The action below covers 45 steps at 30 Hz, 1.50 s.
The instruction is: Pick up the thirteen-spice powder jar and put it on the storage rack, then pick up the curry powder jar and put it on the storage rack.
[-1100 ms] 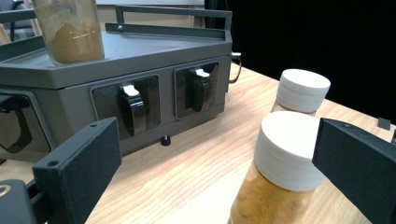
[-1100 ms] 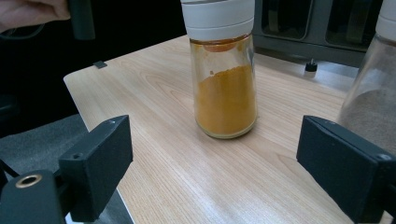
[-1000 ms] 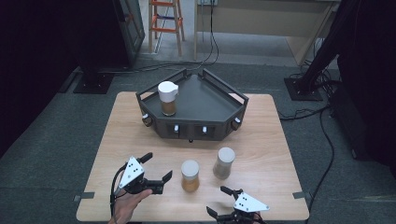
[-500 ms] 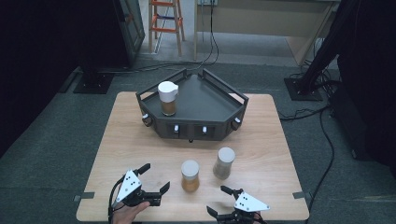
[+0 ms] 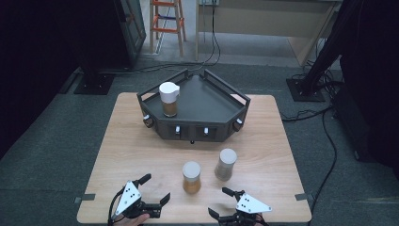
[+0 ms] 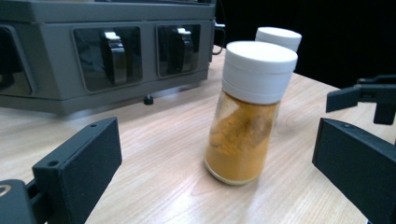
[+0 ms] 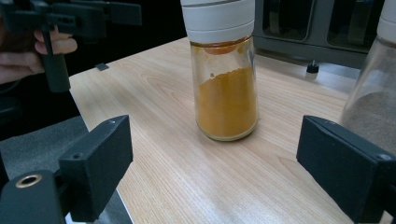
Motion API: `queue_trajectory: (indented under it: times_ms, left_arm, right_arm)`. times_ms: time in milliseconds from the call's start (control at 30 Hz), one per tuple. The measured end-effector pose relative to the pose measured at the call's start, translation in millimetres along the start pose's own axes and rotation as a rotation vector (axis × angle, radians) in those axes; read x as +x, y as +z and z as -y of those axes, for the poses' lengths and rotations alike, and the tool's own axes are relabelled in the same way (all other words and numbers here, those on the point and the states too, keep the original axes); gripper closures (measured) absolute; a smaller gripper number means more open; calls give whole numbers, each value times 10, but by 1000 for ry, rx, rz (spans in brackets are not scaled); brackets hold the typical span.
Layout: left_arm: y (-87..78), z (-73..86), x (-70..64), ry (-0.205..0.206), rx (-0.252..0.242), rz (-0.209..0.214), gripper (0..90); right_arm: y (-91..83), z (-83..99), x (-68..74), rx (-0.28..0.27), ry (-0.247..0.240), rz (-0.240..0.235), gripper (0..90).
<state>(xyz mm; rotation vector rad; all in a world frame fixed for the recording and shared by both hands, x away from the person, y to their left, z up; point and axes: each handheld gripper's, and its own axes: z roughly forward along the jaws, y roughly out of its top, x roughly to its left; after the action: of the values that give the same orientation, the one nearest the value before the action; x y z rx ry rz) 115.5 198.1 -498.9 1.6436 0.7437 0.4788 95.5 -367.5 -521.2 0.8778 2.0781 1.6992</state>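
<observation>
Between 2 spread tongs, left [image 5: 152, 189] and right [image 5: 223, 203]: orange spice jar [image 5: 191, 177] upright, white cap up.

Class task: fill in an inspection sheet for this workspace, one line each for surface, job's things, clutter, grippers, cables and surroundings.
Surface: wooden table, bare at the sides.
Job's things: orange jar and grey jar upright near the front edge; third jar on the grey rack.
Clutter: nothing seen.
Grippers: left gripper and right gripper open, holding nothing.
Cables: black cables on the floor, right.
Surroundings: orange ladder behind.
</observation>
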Motion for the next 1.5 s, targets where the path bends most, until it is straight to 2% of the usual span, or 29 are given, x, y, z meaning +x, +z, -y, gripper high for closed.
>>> queue_trajectory:
  times_ms: [167, 533, 1267, 1500]
  left_arm:
    - [22, 77, -26, 10, -3, 3, 12]
    - [21, 225, -43, 4, -21, 9, 12]
    - [26, 272, -3, -22, -8, 12, 12]
    - [23, 283, -12, -14, 0, 16, 12]
  right_arm:
    - [-15, 0, -8, -4, -1, 4, 105]
    - [-28, 6, -13, -8, -2, 3, 105]
    - [-30, -2, -7, -8, 0, 13, 105]
    - [-18, -25, 3, -6, -6, 18, 105]
